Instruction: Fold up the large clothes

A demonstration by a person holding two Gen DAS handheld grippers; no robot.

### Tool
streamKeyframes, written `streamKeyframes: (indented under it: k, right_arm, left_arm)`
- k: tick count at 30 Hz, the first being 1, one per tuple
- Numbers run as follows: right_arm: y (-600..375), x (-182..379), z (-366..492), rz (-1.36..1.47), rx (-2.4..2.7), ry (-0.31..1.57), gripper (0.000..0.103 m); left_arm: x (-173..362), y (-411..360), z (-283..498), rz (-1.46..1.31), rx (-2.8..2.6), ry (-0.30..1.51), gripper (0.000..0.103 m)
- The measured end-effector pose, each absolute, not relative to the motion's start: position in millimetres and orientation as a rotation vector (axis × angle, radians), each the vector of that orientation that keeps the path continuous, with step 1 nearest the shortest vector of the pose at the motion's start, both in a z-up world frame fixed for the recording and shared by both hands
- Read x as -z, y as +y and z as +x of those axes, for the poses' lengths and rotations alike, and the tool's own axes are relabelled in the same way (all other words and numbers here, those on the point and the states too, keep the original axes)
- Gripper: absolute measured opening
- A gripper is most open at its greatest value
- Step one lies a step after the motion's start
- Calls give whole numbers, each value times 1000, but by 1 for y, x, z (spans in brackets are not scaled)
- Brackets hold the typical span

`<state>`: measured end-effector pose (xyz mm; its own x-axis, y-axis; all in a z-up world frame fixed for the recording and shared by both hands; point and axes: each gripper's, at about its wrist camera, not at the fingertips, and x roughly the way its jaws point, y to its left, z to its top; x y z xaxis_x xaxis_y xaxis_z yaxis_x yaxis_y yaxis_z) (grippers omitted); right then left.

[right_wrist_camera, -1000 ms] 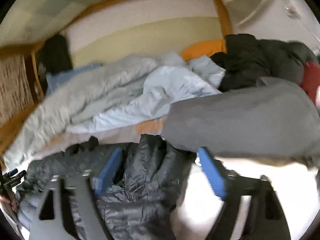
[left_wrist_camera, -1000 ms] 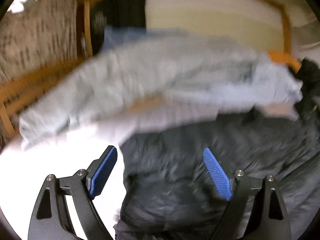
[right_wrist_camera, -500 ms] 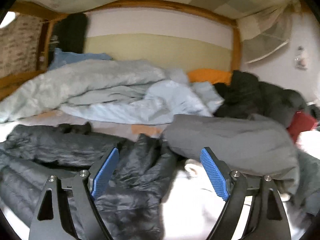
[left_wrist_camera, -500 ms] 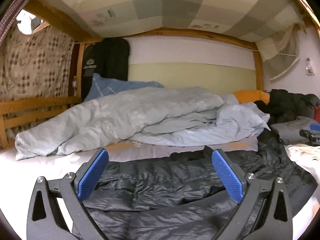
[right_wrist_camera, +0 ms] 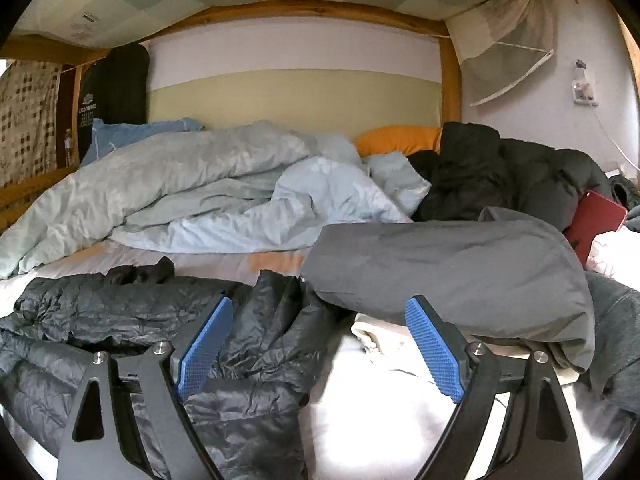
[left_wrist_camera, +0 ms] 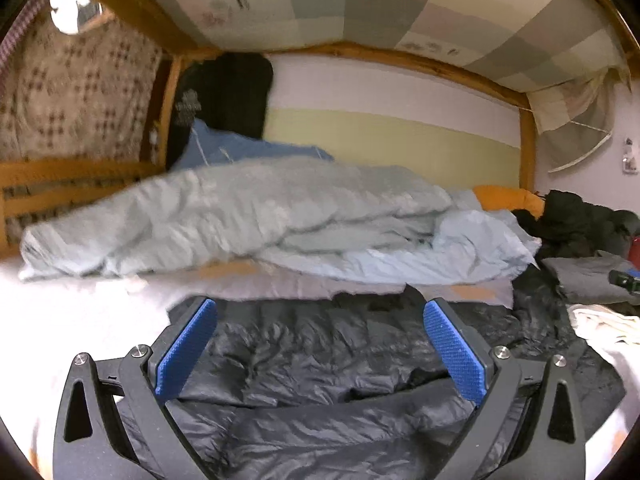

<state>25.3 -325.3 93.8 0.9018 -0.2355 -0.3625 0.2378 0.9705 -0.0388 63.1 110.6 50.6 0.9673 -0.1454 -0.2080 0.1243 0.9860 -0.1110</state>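
I have the left tool (left_wrist_camera: 320, 344) gaping wide, nothing between its pads — its jaws have just been opening. The right tool (right_wrist_camera: 320, 344) is wide and empty too, also just widened. The black jacket (left_wrist_camera: 312, 368) lies spread on the bed (left_wrist_camera: 80, 304), under both tools, beside a grey garment (right_wrist_camera: 460, 272).

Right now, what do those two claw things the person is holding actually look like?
Both look alike. The left gripper and the right gripper each have two black, angular fingers with triangular cut-outs and silver screw heads. Each finger ends in a bright blue pad with a fine grid texture. No hands, sleeves or cables show.
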Motion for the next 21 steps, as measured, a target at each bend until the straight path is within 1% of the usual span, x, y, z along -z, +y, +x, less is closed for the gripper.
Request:
streamKeyframes:
  k: [3, 8, 12, 14, 16, 17, 19, 21]
  right_arm:
    - [-329, -88, 34, 30, 232, 414, 90]
    - [-337, -74, 62, 74, 203, 493, 90]
    - [-350, -69, 79, 121, 210, 517, 87]
    - [-361, -64, 85, 180, 196, 533, 81]
    - [-369, -57, 90, 200, 188, 539, 79]
    - [-373, -51, 94, 198, 193, 555, 75]
    - [-380, -40, 103, 234, 177, 596, 72]
    - [-386, -30, 112, 314, 111, 631, 72]
  left_arm:
    - [-41, 107, 77, -59, 141, 305, 103]
    - [-18, 106, 98, -55, 134, 399, 103]
    - [0, 102, 110, -39, 126, 462, 103]
    - [2, 99, 113, -28, 119, 476, 103]
    - [2, 98, 112, -22, 115, 469, 103]
    - [2, 98, 111, -20, 113, 468, 103]
    - [4, 97, 113, -14, 106, 480, 103]
    - [6, 96, 116, -11, 108, 498, 103]
